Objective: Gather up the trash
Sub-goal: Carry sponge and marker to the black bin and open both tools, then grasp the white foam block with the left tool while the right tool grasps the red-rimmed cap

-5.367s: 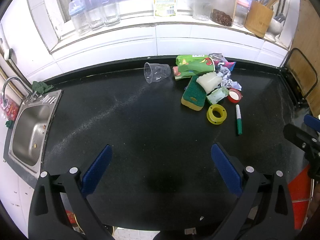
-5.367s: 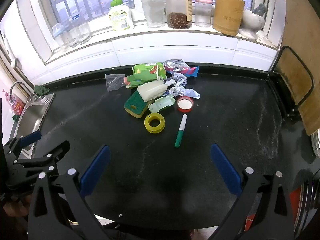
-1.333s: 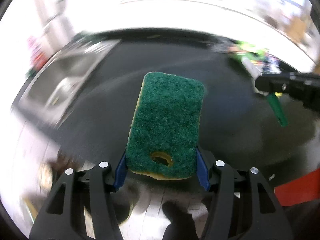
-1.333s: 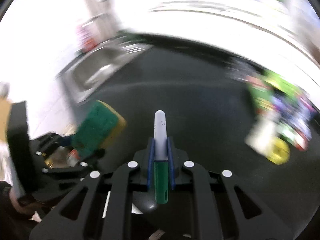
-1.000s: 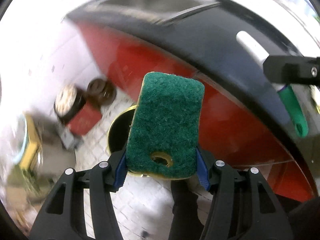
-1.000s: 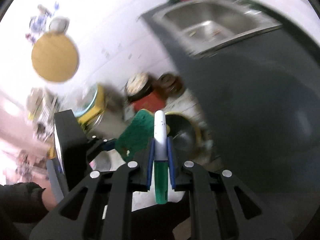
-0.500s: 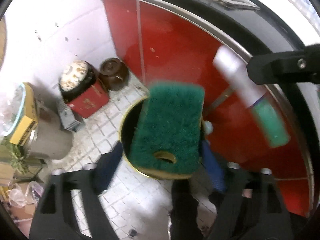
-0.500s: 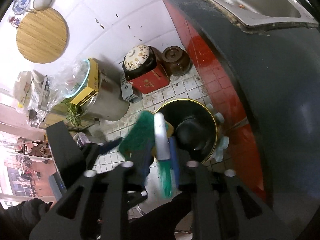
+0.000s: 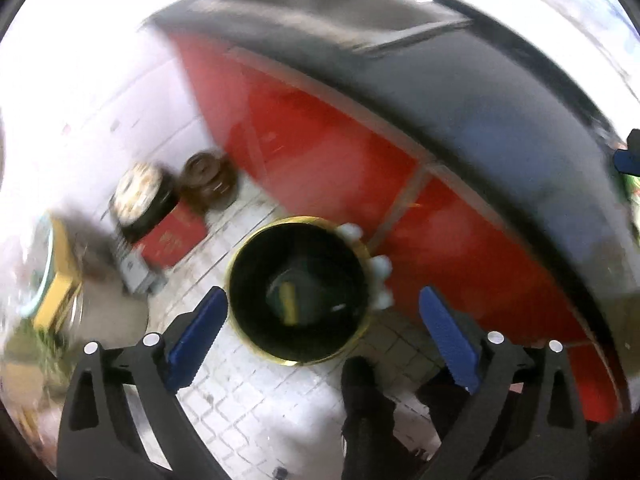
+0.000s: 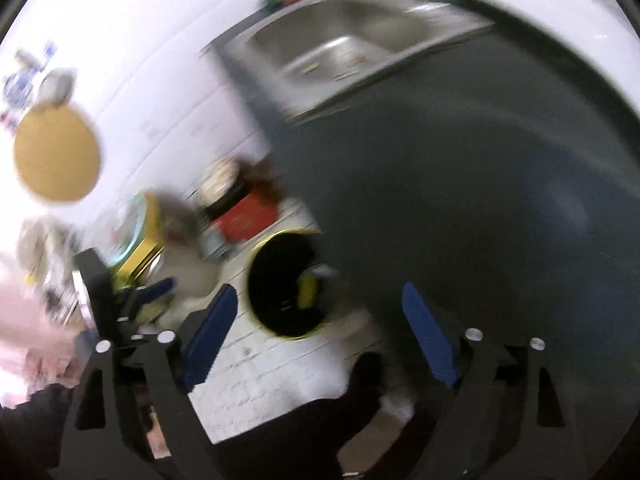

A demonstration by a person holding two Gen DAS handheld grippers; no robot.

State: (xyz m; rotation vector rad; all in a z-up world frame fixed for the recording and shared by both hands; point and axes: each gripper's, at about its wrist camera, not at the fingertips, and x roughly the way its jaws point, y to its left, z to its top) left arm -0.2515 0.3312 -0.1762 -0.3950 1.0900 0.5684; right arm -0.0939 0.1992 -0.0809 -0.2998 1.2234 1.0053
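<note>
Countertop (image 10: 500, 160) arcs above the red cabinet front (image 9: 320, 152); below it sits your gold-rimmed bin (image 9: 240, 328). Your left gripper (image 9: 322, 330) and right gripper (image 10: 320, 330) both gape, holding nothing. Sponge (image 9: 288, 308) lies inside the bin, long axis pointing away from you.

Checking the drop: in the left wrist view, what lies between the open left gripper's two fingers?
The trash bin on the tiled floor, its opening between the left gripper fingers. Something yellow lies inside, blurred. Nothing is held.
</note>
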